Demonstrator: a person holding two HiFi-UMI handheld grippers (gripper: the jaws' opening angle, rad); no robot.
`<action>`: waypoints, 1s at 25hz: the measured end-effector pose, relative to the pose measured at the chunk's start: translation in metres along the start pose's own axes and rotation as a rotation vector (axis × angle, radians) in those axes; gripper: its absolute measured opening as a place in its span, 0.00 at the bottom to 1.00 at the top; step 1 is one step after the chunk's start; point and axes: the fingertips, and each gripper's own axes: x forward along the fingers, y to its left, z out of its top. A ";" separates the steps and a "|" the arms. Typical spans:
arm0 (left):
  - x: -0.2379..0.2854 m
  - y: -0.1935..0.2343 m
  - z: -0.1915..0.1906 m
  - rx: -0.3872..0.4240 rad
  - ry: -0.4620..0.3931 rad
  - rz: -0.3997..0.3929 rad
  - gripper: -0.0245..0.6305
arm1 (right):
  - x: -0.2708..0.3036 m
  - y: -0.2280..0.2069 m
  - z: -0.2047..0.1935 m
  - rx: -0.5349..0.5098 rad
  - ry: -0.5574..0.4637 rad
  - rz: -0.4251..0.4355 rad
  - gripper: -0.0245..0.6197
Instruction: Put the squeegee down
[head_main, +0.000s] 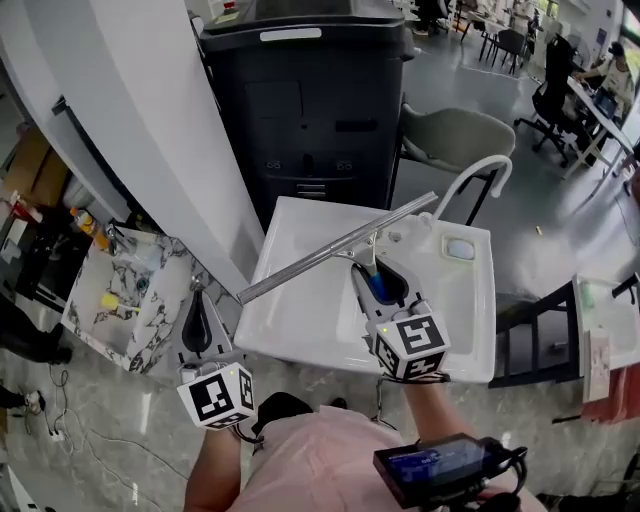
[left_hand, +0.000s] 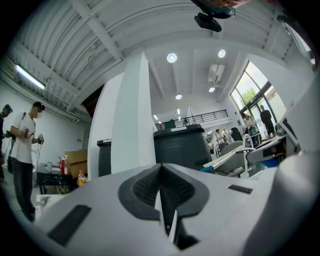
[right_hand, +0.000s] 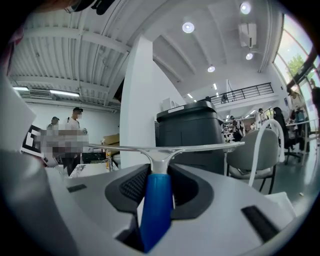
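The squeegee has a blue handle and a long metal blade. My right gripper is shut on the blue handle and holds the squeegee above the white sink, the blade slanting from lower left to upper right. In the right gripper view the blade runs level across the picture ahead of the jaws. My left gripper hangs left of the sink, below its front left corner, jaws together with nothing between them.
A white curved faucet rises at the sink's far right. A large dark printer stands behind the sink, a white pillar to its left. A marble-patterned table with small items lies at left. A grey chair stands behind.
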 end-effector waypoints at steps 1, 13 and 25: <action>0.000 0.003 -0.002 -0.002 0.006 0.011 0.05 | 0.003 0.001 0.000 -0.005 0.005 0.012 0.22; 0.012 0.027 -0.028 0.011 0.084 0.063 0.05 | 0.039 0.011 -0.043 0.006 0.129 0.114 0.22; 0.018 0.035 -0.062 0.034 0.180 0.064 0.05 | 0.056 0.035 -0.112 0.044 0.273 0.248 0.22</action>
